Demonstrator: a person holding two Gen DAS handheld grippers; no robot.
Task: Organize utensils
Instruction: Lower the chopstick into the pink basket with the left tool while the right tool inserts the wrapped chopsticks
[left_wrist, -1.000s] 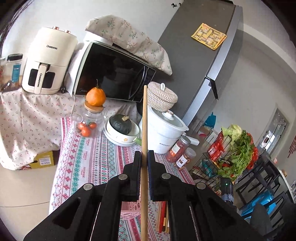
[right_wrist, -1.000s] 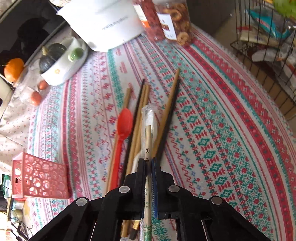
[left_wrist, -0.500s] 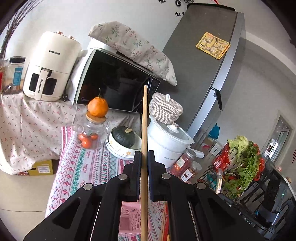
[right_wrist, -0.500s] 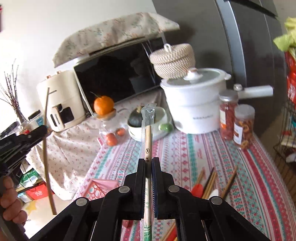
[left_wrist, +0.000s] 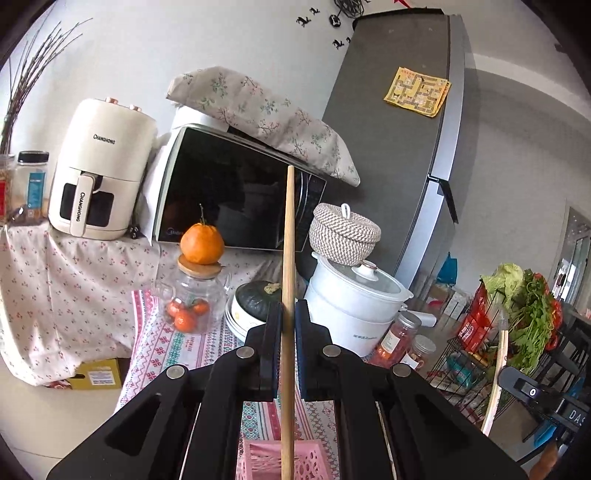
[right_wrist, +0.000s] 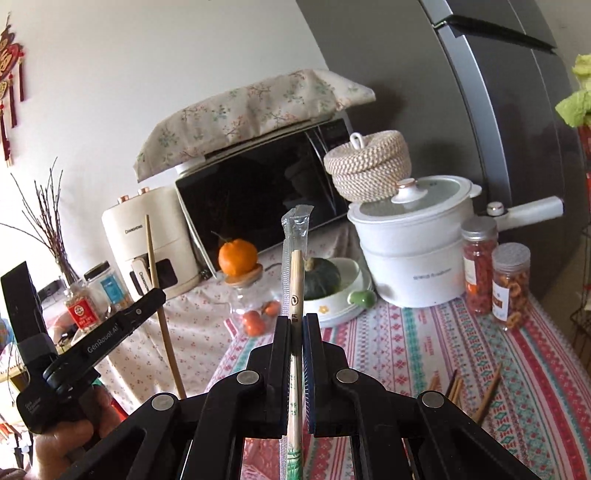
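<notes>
Smooth wooden chopstick; glossy clear plastic wrapper; woven patterned tablecloth.

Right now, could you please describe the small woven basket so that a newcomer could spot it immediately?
Find the tall grey fridge, then the white lidded pot on the table in front of it. The woven basket sits on that pot's lid beside the knob, the only rope-textured thing there, round, beige, with a small white loop on top.

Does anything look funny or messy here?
Yes. An orange sits balanced on a jar lid, a basket leans on the pot lid, and chopsticks lie loose on the table.
</notes>
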